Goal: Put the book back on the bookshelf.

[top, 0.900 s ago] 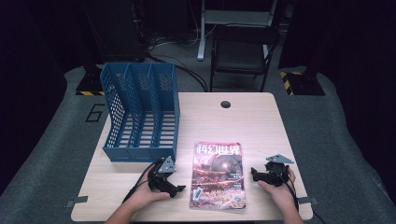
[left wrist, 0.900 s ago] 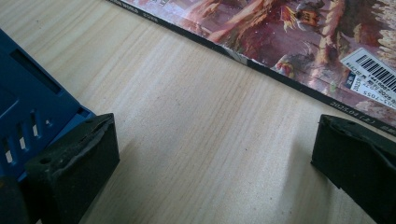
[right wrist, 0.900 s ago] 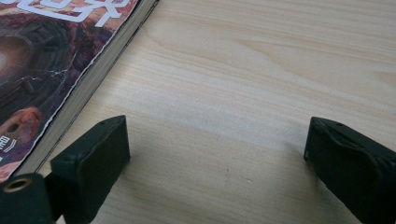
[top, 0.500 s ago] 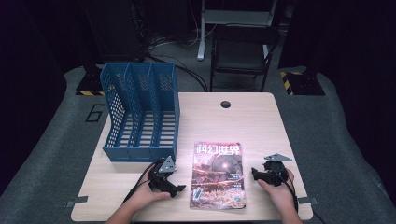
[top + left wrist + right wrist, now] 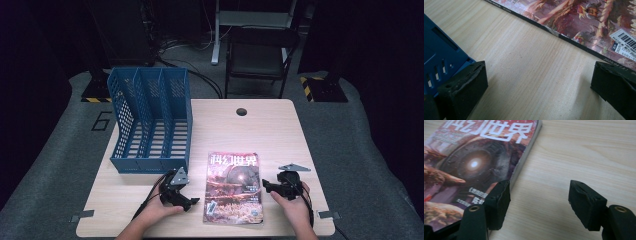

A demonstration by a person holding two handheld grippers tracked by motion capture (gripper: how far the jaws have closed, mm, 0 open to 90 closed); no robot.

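On the pale wooden table (image 5: 260, 125) the magazine (image 5: 233, 187) lies flat between my two open, empty grippers, left gripper (image 5: 192, 202) and right gripper (image 5: 264, 186), long axis running away from me, right jaws nearer its edge.

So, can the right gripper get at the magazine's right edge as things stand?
Probably yes: the right gripper sits beside the magazine, jaws open, bare table between them and nothing blocking the edge.

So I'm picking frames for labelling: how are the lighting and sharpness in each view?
High view: pale wooden table evenly lit, surroundings dark. Left gripper view: glossy magazine readable, blue plastic file rack soft at the edge. Right gripper view: jaws cast soft shadows, cover title slightly blurred.
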